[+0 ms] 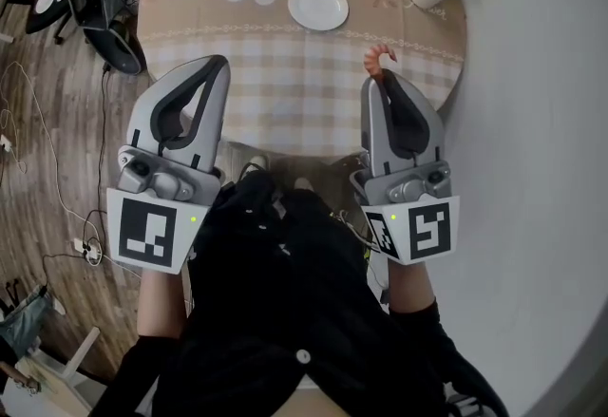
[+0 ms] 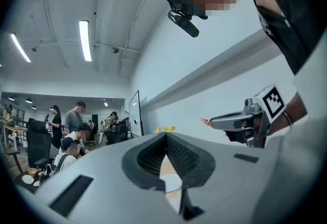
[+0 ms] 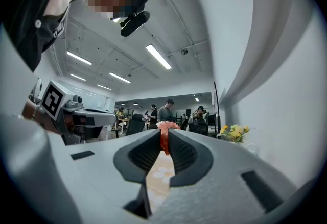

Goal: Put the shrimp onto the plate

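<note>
The round table (image 1: 285, 106), laid with checked cloth, is seen with bare cloth between its near edge and the smooth white plate (image 1: 318, 5). The curled orange shrimp (image 1: 380, 57) is pinched at the tips of the right hand-held gripper (image 1: 382, 78), over that near edge and well apart from the plate. The left hand-held gripper (image 1: 217, 66) is pressed together on nothing, its ribbed black pads (image 2: 150, 159) meeting.

Orange shrimp (image 1: 380, 56) (curled) pinched in right tool (image 1: 378, 80); round white plate (image 1: 318, 6) lies beyond.
</note>
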A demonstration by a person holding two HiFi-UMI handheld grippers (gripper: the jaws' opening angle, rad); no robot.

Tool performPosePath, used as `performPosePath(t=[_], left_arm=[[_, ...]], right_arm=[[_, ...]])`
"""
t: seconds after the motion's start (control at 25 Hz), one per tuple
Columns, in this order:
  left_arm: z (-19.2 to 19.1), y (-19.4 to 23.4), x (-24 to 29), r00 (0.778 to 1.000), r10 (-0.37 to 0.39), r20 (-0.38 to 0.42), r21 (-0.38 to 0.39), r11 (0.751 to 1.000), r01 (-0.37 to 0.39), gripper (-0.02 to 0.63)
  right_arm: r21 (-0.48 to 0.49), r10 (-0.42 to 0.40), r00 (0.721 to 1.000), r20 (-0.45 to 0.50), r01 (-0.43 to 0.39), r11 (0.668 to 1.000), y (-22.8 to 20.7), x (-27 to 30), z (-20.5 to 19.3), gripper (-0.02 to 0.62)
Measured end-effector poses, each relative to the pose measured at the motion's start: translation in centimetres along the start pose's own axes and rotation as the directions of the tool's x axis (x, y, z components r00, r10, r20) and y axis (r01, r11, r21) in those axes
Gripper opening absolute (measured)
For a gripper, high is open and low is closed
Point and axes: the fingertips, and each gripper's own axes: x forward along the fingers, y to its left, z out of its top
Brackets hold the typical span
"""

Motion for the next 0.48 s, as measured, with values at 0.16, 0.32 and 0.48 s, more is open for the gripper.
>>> performPosePath(t=[0.16,0.32,0.48], left_arm=[[-0.5,1.0,0.1,0.999,-0.053,0.004,-0.003,0.999,0.053,0.002],[-0.9,1.5,0.4,0.993,-0.115,0.013,-0.015,0.993,0.115,0.002],[-1.2,1.8,0.9,0.988,-0.156,0.015,-0.016,0.988,0.156,0.002]], right_arm=[[-0.008,-0.042,0.999,-0.004,0.042,0.999,0.9,0.8,0.0,0.035],[-0.01,-0.094,0.995,-0.017,0.094,0.996,1.4,1.1,-0.1,0.035],[-0.017,-0.133,0.991,-0.029,0.132,0.991,1.8,1.0,-0.1,0.035]])
